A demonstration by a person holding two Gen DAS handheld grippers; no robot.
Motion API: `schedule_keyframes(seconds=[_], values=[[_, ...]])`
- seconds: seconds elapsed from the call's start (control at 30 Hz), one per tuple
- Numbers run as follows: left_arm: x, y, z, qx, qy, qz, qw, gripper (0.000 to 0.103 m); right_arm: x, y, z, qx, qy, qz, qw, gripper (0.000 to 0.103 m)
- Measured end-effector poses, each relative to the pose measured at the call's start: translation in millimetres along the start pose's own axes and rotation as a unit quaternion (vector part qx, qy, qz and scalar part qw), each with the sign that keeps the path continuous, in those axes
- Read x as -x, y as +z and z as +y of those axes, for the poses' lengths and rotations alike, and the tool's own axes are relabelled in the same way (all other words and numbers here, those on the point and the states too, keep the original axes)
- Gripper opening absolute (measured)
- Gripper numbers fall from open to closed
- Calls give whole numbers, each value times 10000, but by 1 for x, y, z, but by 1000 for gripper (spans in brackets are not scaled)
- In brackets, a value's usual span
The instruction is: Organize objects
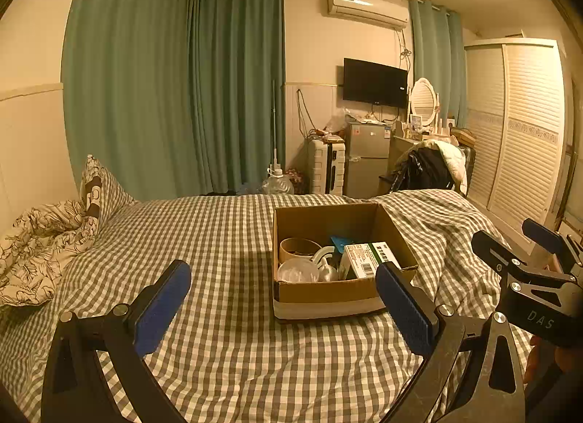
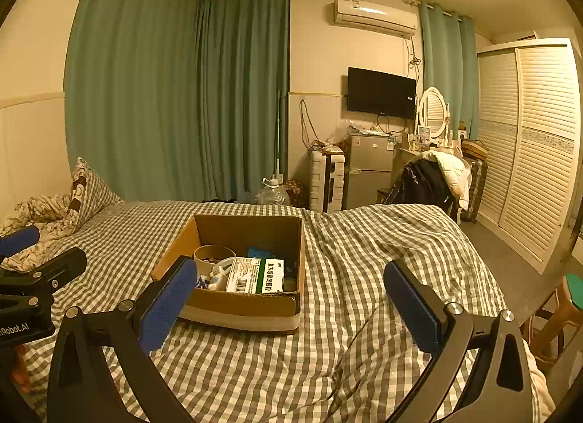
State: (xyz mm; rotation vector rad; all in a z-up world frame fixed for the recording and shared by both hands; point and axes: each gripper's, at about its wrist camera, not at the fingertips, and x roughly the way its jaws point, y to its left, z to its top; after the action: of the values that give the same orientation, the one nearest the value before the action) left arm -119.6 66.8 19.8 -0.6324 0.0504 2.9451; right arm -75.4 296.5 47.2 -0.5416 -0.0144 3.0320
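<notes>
An open cardboard box (image 1: 328, 291) (image 2: 240, 304) sits on the checked bed. Inside lie a white and green carton (image 1: 368, 259) (image 2: 255, 275), a round brown tub (image 1: 297, 248) (image 2: 213, 257), a clear plastic item (image 1: 297, 271), a white curved piece (image 1: 322, 253) and something blue (image 1: 340, 240) (image 2: 260, 252). My left gripper (image 1: 282, 308) is open above the sheet, just short of the box's near wall, with nothing between its pads. My right gripper (image 2: 291, 302) is open too, with the box near its left finger (image 2: 171, 302). Each gripper shows at the edge of the other's view.
The checked bedsheet (image 1: 218, 240) runs flat left of the box and rumpled on the right (image 2: 382, 240). A pillow and floral quilt (image 1: 47, 237) lie at the far left. Beyond the bed stand a suitcase (image 1: 328, 167), a small fridge (image 1: 366, 156), a chair with clothes (image 2: 433, 175) and a louvred wardrobe (image 2: 539, 153).
</notes>
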Motion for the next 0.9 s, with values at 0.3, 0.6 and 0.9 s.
schedule_keyframes(seconds=[0.3, 0.6, 0.9], values=[[1, -1, 0, -23, -4, 24, 10000, 103, 1, 0, 2, 2, 9, 3, 10000, 103], [4, 0, -1, -10, 34, -3, 10000, 103, 1, 1, 3, -10, 8, 45, 10000, 103], [4, -2, -3, -23, 47, 4, 10000, 103, 1, 1, 3, -14, 9, 45, 10000, 103]])
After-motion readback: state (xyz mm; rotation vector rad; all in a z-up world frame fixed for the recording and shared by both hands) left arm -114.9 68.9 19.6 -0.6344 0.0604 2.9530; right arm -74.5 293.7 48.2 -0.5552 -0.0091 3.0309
